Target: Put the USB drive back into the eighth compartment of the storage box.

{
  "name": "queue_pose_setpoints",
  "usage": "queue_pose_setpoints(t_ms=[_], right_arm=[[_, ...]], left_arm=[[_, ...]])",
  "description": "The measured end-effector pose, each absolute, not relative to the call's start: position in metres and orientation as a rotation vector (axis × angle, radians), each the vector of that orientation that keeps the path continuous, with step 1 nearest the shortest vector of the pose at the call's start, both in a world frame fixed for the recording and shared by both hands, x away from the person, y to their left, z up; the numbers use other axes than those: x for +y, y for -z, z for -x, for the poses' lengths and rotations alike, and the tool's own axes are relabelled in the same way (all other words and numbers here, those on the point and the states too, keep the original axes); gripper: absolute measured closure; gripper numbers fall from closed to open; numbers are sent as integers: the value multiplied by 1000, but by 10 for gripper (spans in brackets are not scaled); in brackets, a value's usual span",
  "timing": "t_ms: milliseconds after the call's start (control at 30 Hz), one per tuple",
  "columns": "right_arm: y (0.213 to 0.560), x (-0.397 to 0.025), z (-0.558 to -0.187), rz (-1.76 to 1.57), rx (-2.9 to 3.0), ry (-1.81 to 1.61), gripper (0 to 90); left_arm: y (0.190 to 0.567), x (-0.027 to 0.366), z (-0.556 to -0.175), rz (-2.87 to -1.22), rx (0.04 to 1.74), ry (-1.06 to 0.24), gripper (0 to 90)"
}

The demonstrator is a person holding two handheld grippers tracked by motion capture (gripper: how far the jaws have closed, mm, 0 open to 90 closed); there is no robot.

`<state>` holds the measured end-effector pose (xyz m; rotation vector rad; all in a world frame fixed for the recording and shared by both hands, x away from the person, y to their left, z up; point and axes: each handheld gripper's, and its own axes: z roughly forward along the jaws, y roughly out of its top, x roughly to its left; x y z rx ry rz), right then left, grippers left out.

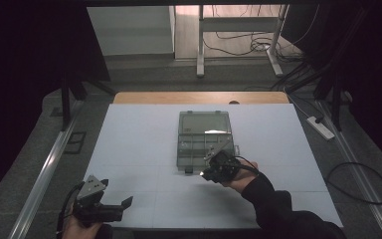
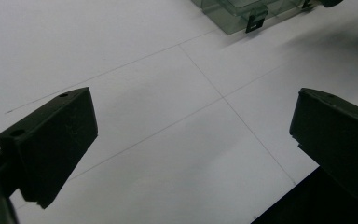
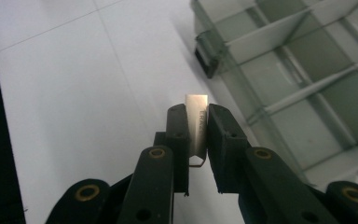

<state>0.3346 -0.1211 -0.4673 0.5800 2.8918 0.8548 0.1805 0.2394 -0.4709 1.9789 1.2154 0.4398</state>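
Right tongs (image 3: 197,140) clamping white eraser (image 3: 197,122), long axis along jaws, beside compartment box (image 3: 307,79)

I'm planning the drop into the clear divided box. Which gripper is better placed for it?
Probably the right gripper: it is shut on a small white block right beside the compartment box. The left gripper sits open near the table's front-left corner.

The right gripper (image 3: 197,135) is pinching a small white eraser (image 3: 197,119) upright between its closed black jaws. A clear compartment box (image 3: 307,93) is lying just ahead, rightward, on the white table (image 3: 74,93).
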Motion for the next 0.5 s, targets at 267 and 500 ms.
queue_pose_setpoints(t_ms=[267,500], right_arm=[[463,-132,-343,-647,2851,-866,791],[461,-141,-351,-697,2817,-866,791]], left_arm=[[471,239,-181,-1980,1217,-438,8],[471,240,-181,-1979,1220,-438,8]])
